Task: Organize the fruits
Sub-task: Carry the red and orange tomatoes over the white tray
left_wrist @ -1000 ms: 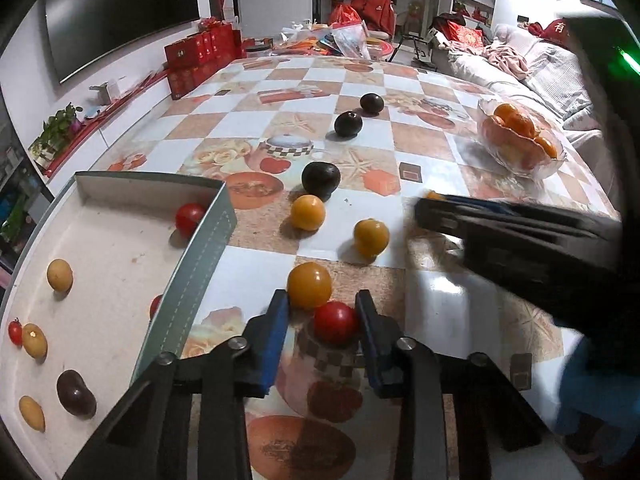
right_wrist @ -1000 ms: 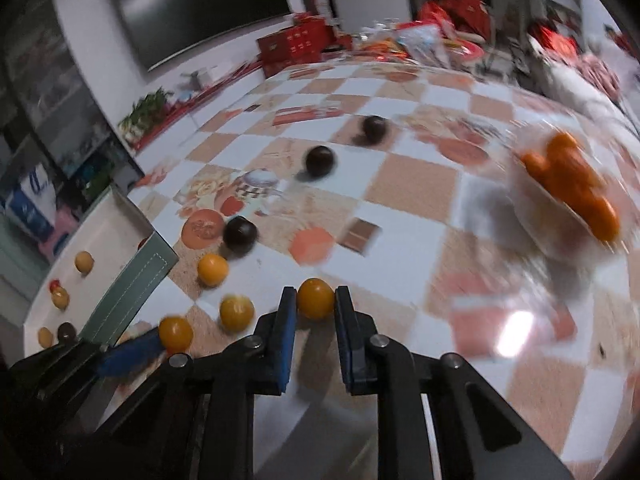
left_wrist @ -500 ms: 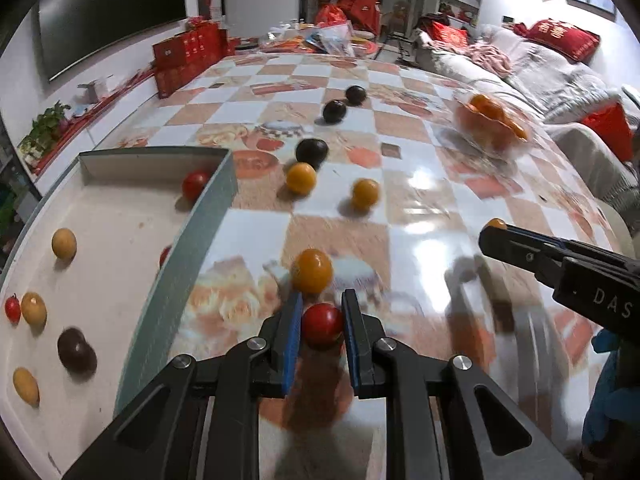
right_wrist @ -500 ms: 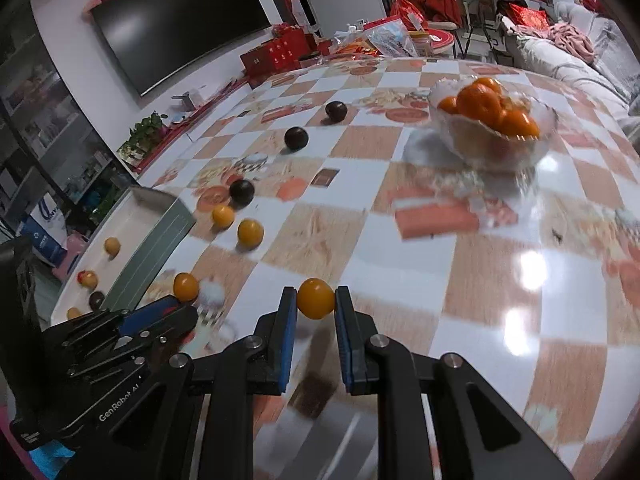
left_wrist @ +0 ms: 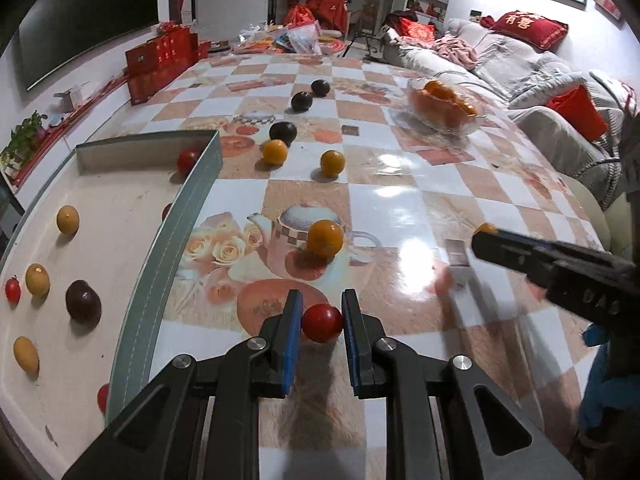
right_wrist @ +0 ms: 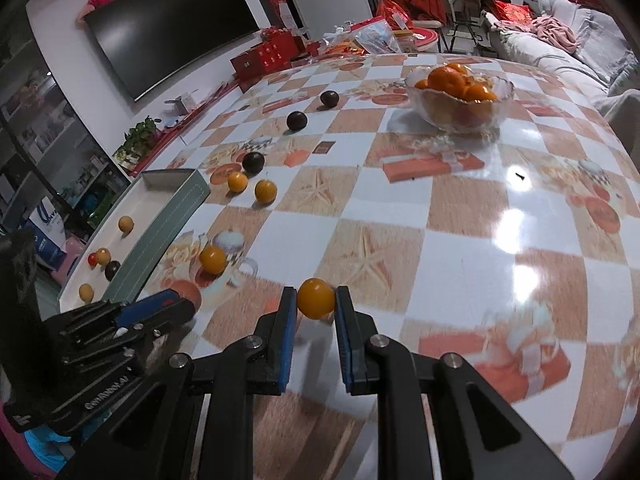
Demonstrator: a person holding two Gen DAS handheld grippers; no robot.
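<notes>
Gripping a small red fruit [left_wrist: 322, 323] between its blue-padded fingers [left_wrist: 291, 336], the left gripper [left_wrist: 320, 330] hangs above the counter [left_wrist: 400, 184] just right of the white tray [left_wrist: 120, 208]. The right gripper [right_wrist: 316, 320] has its fingers [right_wrist: 289, 320] clamped on a yellow-orange fruit [right_wrist: 315, 298], also above the checkered counter, right of the left gripper.

In the tray lie several yellow fruits, a dark fruit [left_wrist: 83, 301] and a few small red ones, one [left_wrist: 187, 161] near the far corner against the wall. Loose on the counter are an orange fruit [left_wrist: 325, 237] sitting on the printed teapot, two more orange ones [left_wrist: 274, 151] [left_wrist: 332, 162] farther back, and three dark fruits [left_wrist: 283, 131] [left_wrist: 301, 101] [left_wrist: 320, 87] strung out beyond them. A glass bowl [right_wrist: 460, 114] of oranges stands far right, well apart from the tray.
</notes>
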